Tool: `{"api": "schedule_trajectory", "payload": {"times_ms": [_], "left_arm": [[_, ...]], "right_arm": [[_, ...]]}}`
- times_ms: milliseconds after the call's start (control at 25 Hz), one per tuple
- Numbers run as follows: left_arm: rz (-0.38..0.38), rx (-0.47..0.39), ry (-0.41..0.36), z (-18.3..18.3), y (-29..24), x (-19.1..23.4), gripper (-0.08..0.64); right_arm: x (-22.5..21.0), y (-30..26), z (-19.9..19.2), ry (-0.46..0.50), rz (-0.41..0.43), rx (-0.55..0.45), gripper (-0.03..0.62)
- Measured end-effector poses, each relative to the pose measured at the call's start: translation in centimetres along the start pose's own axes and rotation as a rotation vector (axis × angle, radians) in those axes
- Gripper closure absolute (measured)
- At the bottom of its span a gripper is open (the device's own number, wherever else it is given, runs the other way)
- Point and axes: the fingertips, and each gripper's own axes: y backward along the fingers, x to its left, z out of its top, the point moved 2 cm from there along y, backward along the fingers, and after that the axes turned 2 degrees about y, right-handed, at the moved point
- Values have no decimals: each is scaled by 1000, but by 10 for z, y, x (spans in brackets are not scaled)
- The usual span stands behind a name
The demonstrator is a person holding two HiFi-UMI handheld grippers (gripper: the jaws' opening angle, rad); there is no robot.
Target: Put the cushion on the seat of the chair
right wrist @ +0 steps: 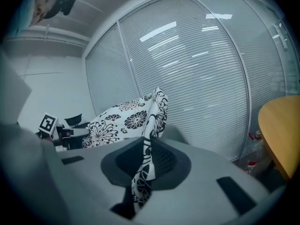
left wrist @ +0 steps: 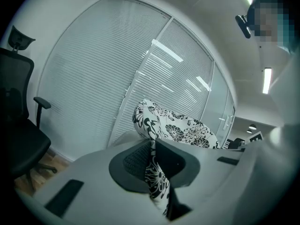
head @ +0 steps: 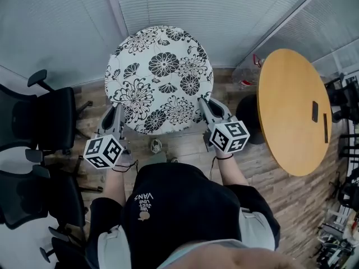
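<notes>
A: Hanging above the floor, what is hidden by the cushion [head: 160,77]?

B: The wooden floor [head: 185,143] beneath it is largely covered. The black office chairs [head: 39,119] at nine o'clock are cut off by the frame's edge.

A: How is it held?

B: Its rim is clamped at seven o'clock by the left gripper [head: 116,115] fingers and at five o'clock by the right gripper [head: 205,108] fingers. It is held in the air, apart from the chairs. A round wooden desk [head: 291,116] is seen at three o'clock, and blinds [head: 235,10] at twelve.
</notes>
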Motion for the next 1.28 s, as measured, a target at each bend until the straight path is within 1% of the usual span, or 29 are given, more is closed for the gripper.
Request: {"api": "schedule_trajectory", "payload": {"times_ms": [320,480,600,840,1040,1280], "left_arm": [[-48,-13,-15,-4,-5,10,518],[-80,-16,-29,-6,-8,18,519],[-90,-13,-32,-3,-15,22,518],[-82,21,-8,-2,-13,21,518],[-68,0,0,-3,-7,15,518],[-27,38,25,0,-7,8,518]], "right_arm": [[4,-1,-7,11,-39,-39,554],[10,-2,-17,11,-62,-60,554],[10,-3,-16,6,-79,-67,554],[11,-2,-11,1,-88,-28,554],[10,1,-9,17,-67,-24,554],[4,-1,1,10,-53,25,554]]}}
